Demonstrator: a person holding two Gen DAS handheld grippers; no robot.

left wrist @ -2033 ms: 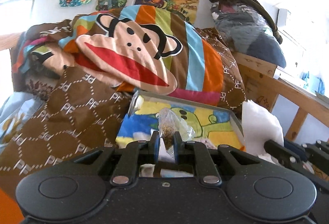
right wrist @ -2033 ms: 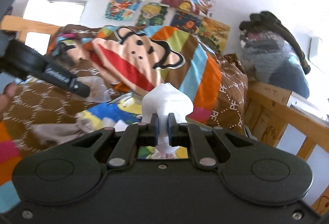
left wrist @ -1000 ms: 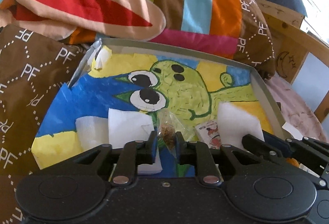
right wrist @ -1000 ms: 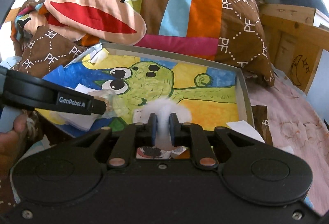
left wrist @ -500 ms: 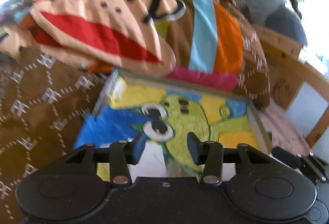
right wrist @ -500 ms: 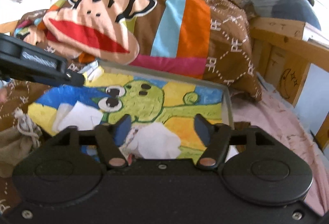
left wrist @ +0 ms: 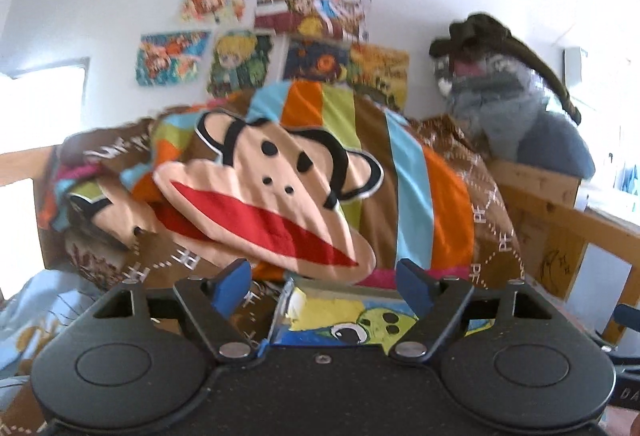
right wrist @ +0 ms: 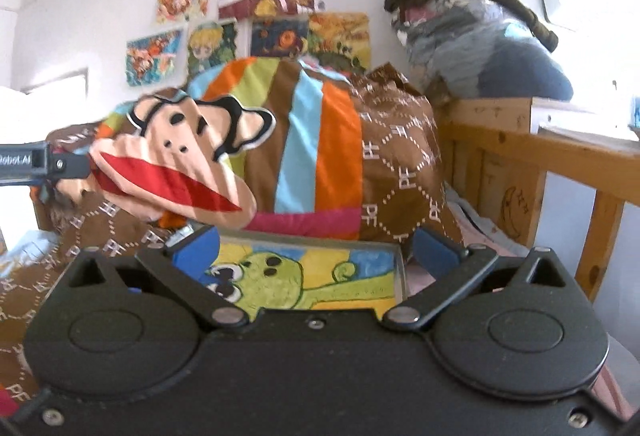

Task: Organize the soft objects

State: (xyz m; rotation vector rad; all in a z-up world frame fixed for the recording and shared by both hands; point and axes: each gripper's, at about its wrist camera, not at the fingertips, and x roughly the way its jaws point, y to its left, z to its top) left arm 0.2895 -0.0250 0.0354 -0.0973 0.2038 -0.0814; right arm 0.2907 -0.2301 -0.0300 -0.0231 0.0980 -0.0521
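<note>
From the left wrist, the left tongs (left wrist: 324, 282) stood wide apart with nothing between their blue-padded fingers (left wrist: 234, 280). Past them lay a shallow grey-rimmed tray (left wrist: 316, 283) lined with a painted cartoon picture in blue, yellow and green. Behind it rose a bunched, soft blanket (left wrist: 412, 192) of broad coloured stripes with a stitched monkey face (left wrist: 268, 204) and brown printed cloth. Glossy posters (left wrist: 276, 36) hung on the white wall, and a heap of grey and dark clothes (left wrist: 508, 92) sat on a wooden bed frame (left wrist: 560, 212).

From the right wrist, the right tongs (right wrist: 316, 248) were likewise spread and empty above the same tray (right wrist: 400, 268). The blanket (right wrist: 320, 140) bulged just behind it, and the left tool's dark arm (right wrist: 44, 164) reached in beside the monkey face (right wrist: 180, 156).
</note>
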